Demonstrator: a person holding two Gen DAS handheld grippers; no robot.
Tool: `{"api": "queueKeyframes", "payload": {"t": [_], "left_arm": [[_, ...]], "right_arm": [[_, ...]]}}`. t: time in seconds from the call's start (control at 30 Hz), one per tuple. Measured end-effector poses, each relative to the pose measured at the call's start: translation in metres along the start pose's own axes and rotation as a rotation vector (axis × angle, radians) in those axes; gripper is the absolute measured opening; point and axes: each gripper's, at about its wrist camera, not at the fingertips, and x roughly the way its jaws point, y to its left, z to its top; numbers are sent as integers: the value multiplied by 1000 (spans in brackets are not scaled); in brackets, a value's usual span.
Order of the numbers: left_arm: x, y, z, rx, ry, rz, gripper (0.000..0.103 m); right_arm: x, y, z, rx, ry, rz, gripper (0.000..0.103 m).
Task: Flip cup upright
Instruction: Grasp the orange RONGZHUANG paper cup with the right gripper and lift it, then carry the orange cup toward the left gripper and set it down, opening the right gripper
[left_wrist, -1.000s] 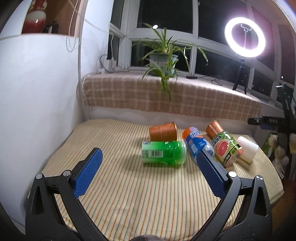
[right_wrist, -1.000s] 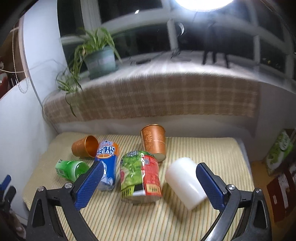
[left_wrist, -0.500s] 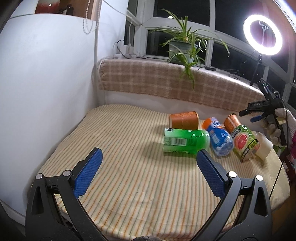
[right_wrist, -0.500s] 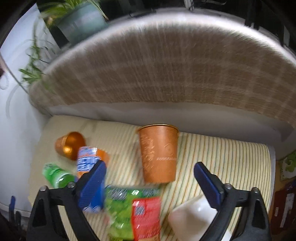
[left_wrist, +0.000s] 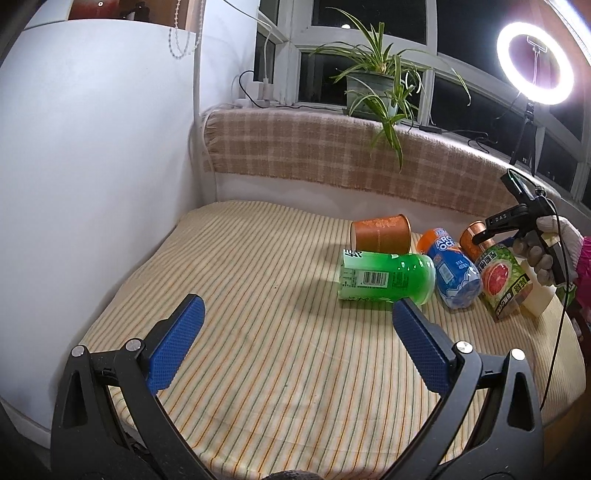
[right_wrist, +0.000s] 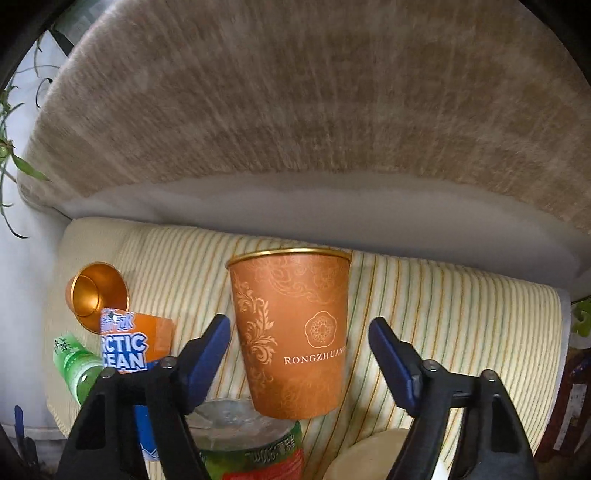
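Note:
An orange paper cup (right_wrist: 291, 332) printed RONGZHUAN lies on its side on the striped cloth, mouth toward the back wall. My right gripper (right_wrist: 299, 347) is open, its blue pads on either side of the cup, not touching it. In the left wrist view this cup (left_wrist: 476, 240) is partly hidden behind the right gripper's body (left_wrist: 517, 218). A second orange cup (left_wrist: 380, 233) lies on its side further left; it shows in the right wrist view (right_wrist: 96, 299). My left gripper (left_wrist: 295, 332) is open and empty over the cloth's front.
A green can (left_wrist: 384, 280), a blue Arctic Ocean can (left_wrist: 452, 273), a green-red can (left_wrist: 502, 280) and a white cup (left_wrist: 537, 299) lie beside the cups. A plaid-covered ledge (left_wrist: 332, 147) with a plant (left_wrist: 373, 85) runs behind. A white wall (left_wrist: 92, 184) stands left.
My right gripper has moved forward and down until the orange cup sits between its open pads. My left gripper has pulled back and to the left.

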Motion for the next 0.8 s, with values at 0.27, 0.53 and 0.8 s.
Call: {"api": "queueKeyframes", "payload": {"t": [0.27, 0.53, 0.8], "left_arm": [[1, -3, 2, 6, -1, 1, 103], [-6, -5, 3, 15, -14, -7, 103], [-22, -7, 1, 25, -37, -24, 103]], "right_arm": [[0, 3, 1, 6, -13, 16, 64], [-44, -5, -3, -9, -98, 9, 64], [-103, -1, -17, -23, -231, 6, 64]]}}
